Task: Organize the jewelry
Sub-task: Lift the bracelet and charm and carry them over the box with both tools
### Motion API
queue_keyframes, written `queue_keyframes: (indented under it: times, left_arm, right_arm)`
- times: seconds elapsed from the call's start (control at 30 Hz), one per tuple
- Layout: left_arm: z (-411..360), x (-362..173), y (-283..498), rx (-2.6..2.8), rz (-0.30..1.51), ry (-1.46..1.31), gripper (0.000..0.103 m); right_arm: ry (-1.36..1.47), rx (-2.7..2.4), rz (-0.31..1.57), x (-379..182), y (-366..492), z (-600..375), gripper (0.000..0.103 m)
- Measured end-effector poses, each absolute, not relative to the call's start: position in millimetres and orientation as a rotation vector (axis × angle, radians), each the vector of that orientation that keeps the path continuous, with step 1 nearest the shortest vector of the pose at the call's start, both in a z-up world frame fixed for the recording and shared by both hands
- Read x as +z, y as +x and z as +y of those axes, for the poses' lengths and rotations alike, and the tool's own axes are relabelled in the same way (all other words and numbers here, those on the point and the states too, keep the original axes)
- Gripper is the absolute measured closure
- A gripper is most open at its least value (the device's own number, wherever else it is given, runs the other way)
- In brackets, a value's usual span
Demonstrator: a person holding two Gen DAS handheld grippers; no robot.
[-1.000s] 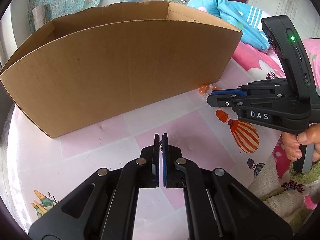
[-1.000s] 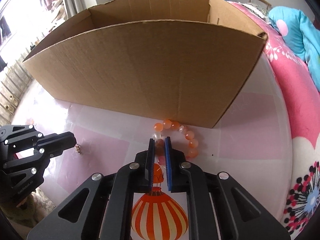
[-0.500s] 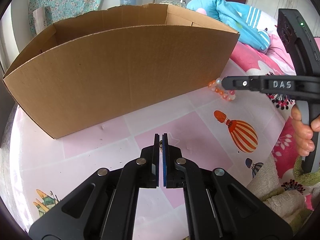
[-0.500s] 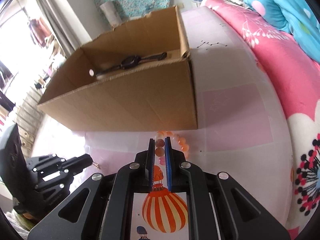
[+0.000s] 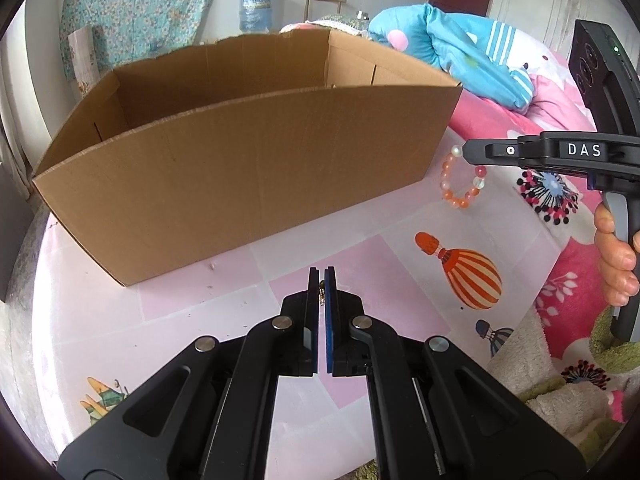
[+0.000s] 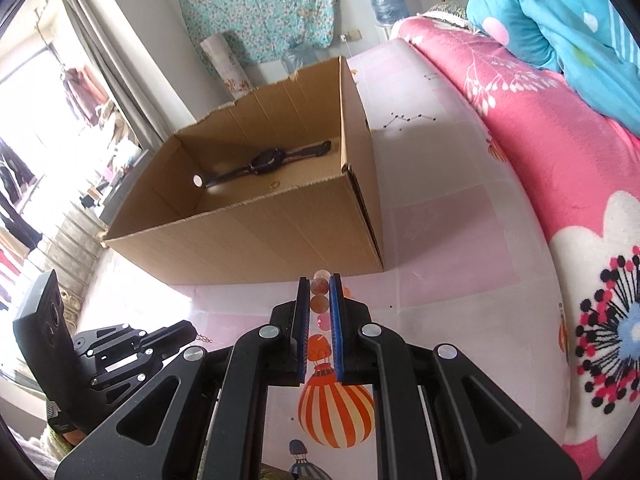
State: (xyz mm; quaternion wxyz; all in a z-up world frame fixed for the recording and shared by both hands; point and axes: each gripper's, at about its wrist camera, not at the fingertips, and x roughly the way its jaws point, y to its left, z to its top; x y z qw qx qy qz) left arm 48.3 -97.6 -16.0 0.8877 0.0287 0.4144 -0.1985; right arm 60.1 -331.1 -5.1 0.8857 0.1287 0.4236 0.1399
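Observation:
A brown cardboard box (image 5: 240, 168) stands on the pink table; in the right wrist view (image 6: 248, 220) it holds a black watch (image 6: 266, 160) and a small gold ring (image 6: 273, 184). My right gripper (image 6: 320, 288) is shut on an orange bead bracelet (image 6: 319, 294), which hangs from its tip in the left wrist view (image 5: 460, 192), in the air beside the box's right end. My left gripper (image 5: 321, 280) is shut on a small gold chain piece (image 5: 321, 290), low over the table in front of the box; the chain dangles from its tip in the right wrist view (image 6: 202, 338).
The table cover (image 5: 180, 320) is pink and white with a hot-air balloon print (image 5: 472, 276). A pink flowered blanket (image 6: 560, 168) and a blue quilt (image 5: 460, 52) lie to the right. A fluffy towel (image 5: 532, 368) lies at the table's right front edge.
My right gripper has lifted the bead bracelet off the table and risen above the box's right end, so the box's inside shows. My left gripper has stayed in place, shut.

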Motion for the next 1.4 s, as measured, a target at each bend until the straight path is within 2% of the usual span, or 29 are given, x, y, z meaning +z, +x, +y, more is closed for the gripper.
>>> queue_keyframes:
  times: [0.2, 0.37, 0.57, 0.67, 0.97, 1.27, 1.4]
  left_arm:
    - [-88, 21, 36, -0.422, 0.782, 0.035, 0.101]
    - [-64, 77, 30, -0.457, 0.679, -0.018, 0.101]
    - [-44, 133, 55, -0.471, 0.604, -0.050, 0.101]
    - [-40, 142, 80, -0.477, 0.613, -0.063, 0.101]
    - [-42, 100, 158, -0.499, 0.796, -0.106, 0.101]
    - [-57, 25, 210, -0.502, 1.108, -0.125, 0.100]
    - [-55, 14, 211, -0.490, 1.128, -0.129, 0.092]
  right_arm:
    - [0.291, 0.322, 0.806, 24, 46, -336, 0.093]
    - [0.281, 0.367, 0.702, 68, 40, -335, 0.093]
    - [0.286, 0.436, 0.584, 116, 55, -334, 0.093]
    - [0.286, 0.475, 0.573, 125, 75, -330, 0.093]
    - [0.276, 0.553, 0.673, 99, 140, -313, 0.093]
    - [0.270, 0.551, 0.800, 54, 167, -305, 0.093]
    - [0.279, 0.541, 0.836, 45, 170, -307, 0.093]
